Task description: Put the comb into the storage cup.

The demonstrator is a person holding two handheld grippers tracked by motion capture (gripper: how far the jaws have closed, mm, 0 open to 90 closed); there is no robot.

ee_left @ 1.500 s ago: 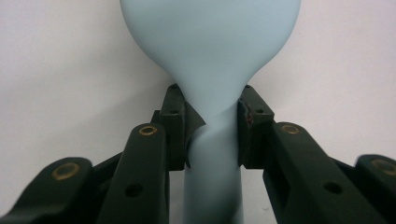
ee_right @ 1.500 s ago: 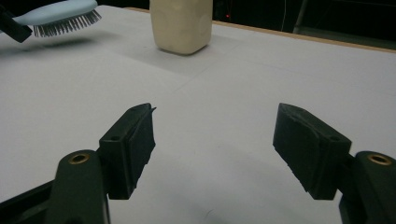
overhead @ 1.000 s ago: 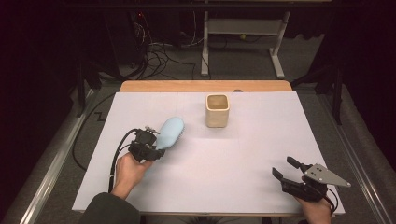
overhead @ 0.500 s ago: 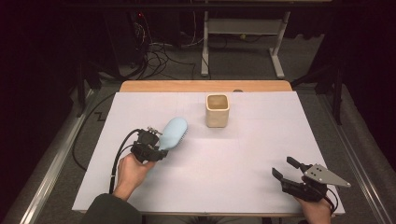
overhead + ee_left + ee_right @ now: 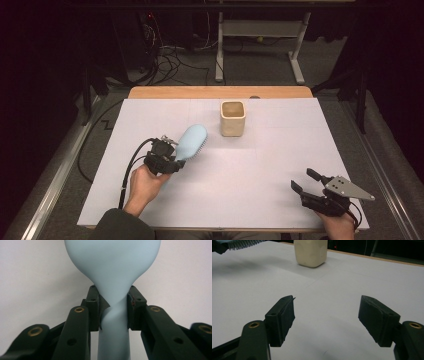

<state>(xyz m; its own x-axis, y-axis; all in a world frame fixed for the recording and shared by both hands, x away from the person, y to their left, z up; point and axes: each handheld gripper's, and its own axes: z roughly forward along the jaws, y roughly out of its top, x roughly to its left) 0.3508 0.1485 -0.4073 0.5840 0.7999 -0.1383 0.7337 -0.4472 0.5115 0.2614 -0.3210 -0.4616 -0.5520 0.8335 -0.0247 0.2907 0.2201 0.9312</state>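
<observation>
In the left gripper view the pale blue hairbrush (image 5: pixel 112 272) runs off the top edge, its bristles turned away, and its handle leaves the bottom edge; in the right gripper view the cream cup (image 5: pixel 310 252) loses its rim at the top; the brush's bristles are cropped at the corner.

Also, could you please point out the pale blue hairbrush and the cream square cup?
Pale blue hairbrush (image 5: pixel 191 141), high view, back of its head.
Cream square cup (image 5: pixel 233 125), high view, front wall.

Left hand-held gripper (image 5: pixel 172 159) clamped, right hand-held gripper (image 5: pixel 306 181) agape
</observation>
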